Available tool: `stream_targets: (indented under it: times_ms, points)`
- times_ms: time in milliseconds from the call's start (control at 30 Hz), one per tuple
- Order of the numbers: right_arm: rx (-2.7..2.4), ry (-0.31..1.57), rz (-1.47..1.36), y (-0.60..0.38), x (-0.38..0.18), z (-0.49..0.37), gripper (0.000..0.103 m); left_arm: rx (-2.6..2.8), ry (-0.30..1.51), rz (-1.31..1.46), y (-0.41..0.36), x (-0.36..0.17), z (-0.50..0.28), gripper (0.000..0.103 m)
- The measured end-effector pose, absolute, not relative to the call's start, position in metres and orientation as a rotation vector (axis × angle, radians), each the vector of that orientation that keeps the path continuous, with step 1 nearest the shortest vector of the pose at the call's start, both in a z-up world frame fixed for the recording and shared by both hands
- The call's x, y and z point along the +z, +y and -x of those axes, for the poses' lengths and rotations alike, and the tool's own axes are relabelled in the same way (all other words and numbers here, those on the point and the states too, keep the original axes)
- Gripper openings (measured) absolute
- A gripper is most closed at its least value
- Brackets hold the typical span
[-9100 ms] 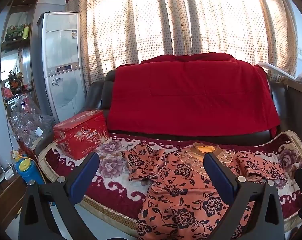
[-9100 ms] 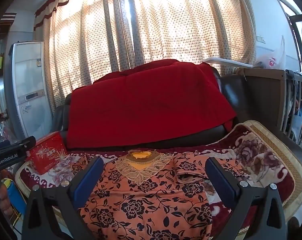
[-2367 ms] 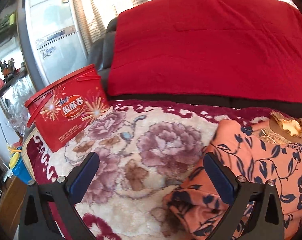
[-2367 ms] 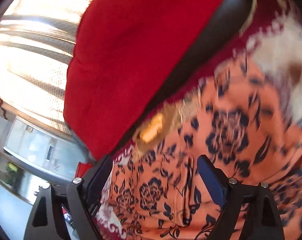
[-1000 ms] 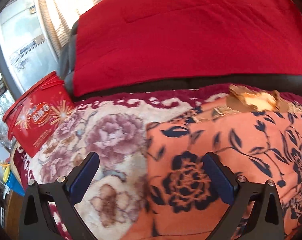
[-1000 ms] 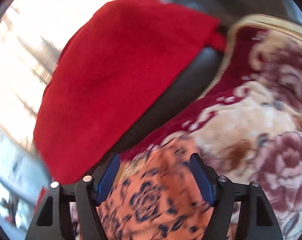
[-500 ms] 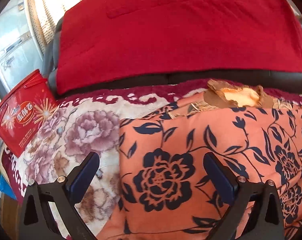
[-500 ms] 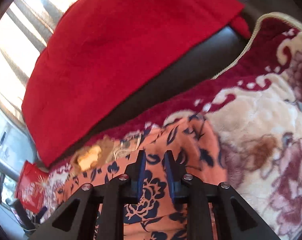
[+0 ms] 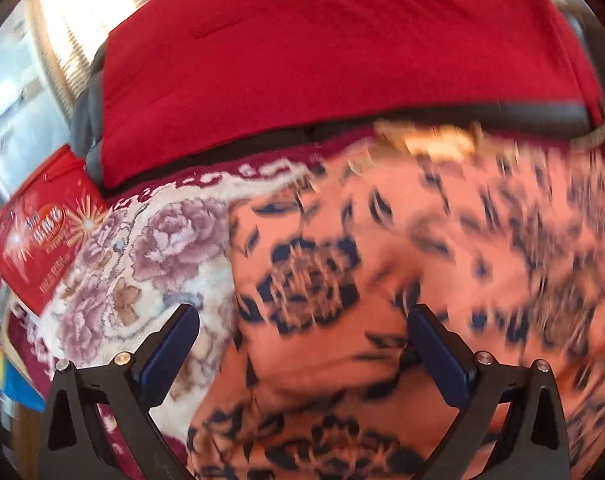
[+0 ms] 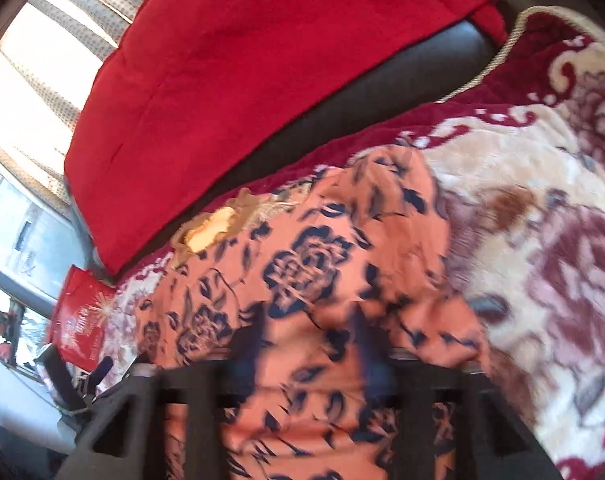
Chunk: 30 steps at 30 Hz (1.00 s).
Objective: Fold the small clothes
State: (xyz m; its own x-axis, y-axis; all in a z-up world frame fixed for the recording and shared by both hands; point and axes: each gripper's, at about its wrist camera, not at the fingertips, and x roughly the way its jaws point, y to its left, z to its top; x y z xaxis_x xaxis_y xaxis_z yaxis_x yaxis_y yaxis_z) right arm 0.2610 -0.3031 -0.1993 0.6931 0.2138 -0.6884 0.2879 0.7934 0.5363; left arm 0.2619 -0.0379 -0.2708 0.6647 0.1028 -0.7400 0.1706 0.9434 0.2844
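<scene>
The orange floral garment (image 9: pixel 442 248) lies on the flowered blanket (image 9: pixel 154 248), collar toward twelve o'clock. The left gripper (image 9: pixel 302 332) gapes empty (straddling its left edge); the right gripper (image 10: pixel 310 344), just reopening, blurs over cloth.

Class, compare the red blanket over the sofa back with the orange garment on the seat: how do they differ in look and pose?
The red blanket is plain, one colour; the orange garment carries dark flower prints. The blanket hangs draped over the sofa's backrest; the garment lies on the flowered seat cover with its sides folded in. Both are soft cloth.
</scene>
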Motion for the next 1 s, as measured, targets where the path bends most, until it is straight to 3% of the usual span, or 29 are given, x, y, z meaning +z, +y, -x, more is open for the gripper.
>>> stream_targets:
  times_ms: [33, 133, 300, 467, 700, 1000]
  points:
    - [-0.076, 0.831, -0.666, -0.306, -0.204, -0.257, 0.086, -0.029, 0.865, -0.398, -0.042, -0.280, -0.260, 0.103]
    - [-0.090, 0.884, -0.672, -0.314, -0.231, -0.254, 0.081, -0.023, 0.834, -0.399, -0.038, -0.273, -0.249, 0.103]
    - [-0.068, 0.693, -0.694, -0.312, -0.201, -0.202, 0.082, -0.024, 0.710, -0.301, -0.007, -0.237, -0.205, 0.103]
    - [-0.066, 0.671, -0.679, -0.316, -0.199, -0.138, 0.083, 0.027, 0.673, -0.229, 0.046, -0.234, -0.151, 0.103]
    - [-0.063, 0.792, -0.696, -0.313, -0.239, -0.059, 0.083, 0.067, 0.818, -0.135, 0.107, -0.277, -0.094, 0.103]
    - [-0.006, 1.035, -0.718, -0.272, -0.299, -0.055, 0.083, 0.023, 1.053, 0.006, 0.129, -0.333, -0.061, 0.103]
